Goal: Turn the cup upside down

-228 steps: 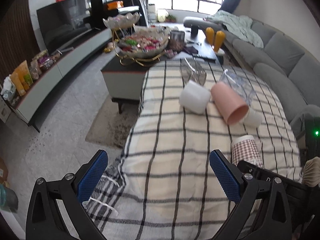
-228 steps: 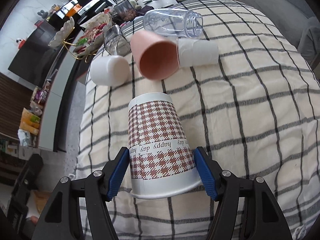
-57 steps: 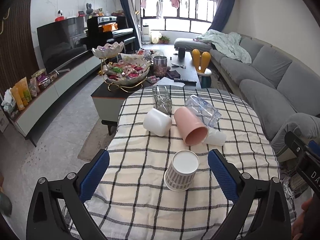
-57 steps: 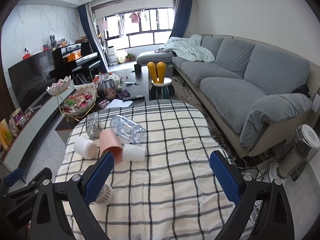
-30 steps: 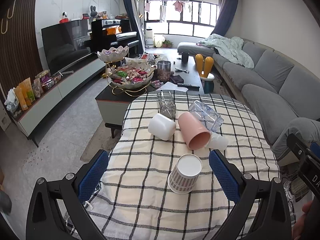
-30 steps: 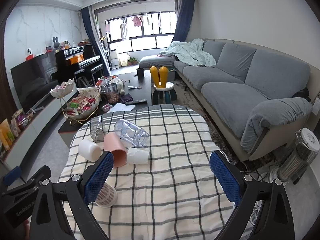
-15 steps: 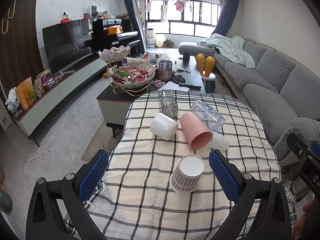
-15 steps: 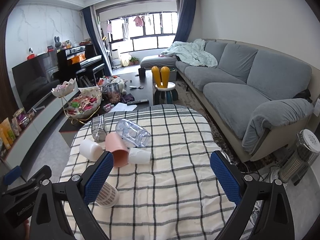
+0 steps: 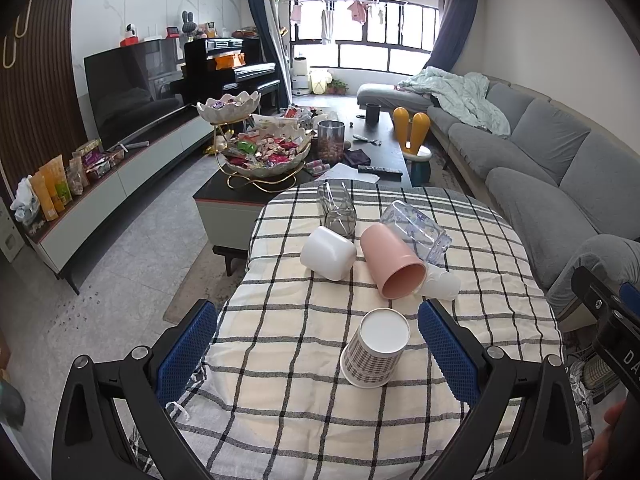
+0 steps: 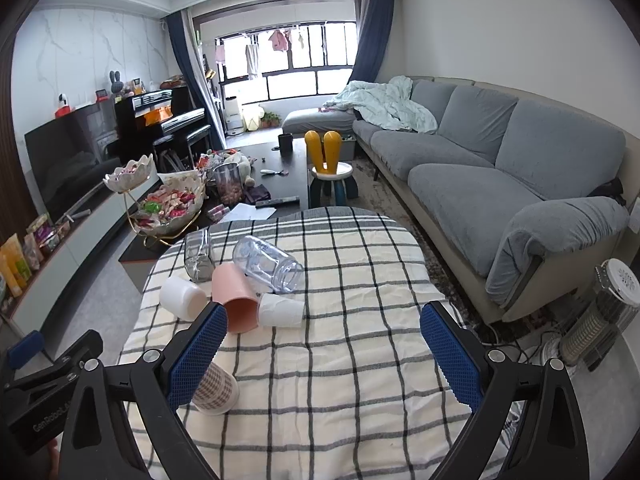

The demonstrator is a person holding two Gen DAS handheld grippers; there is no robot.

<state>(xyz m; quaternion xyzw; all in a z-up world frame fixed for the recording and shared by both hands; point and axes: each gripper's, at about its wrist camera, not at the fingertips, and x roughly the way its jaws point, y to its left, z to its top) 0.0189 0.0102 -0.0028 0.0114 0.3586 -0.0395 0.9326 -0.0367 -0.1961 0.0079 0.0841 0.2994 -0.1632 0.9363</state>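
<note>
The brown-and-white houndstooth paper cup (image 9: 376, 348) stands upside down, white base up, on the black-and-cream checked cloth of the table (image 9: 280, 360), at about 5 o'clock of the table in the left wrist view and clear of both tools. Left gripper (image 9: 318, 354) and right gripper (image 10: 320, 354) both hang above the near edge, jaws spread wide and holding nothing. At 12 o'clock from the cup lie a pink plastic cup (image 9: 392, 266) on its side, a white cup (image 9: 328, 253), a small white paper cup (image 9: 438, 286) and a clear plastic jar (image 9: 416, 230), clustered together.
</note>
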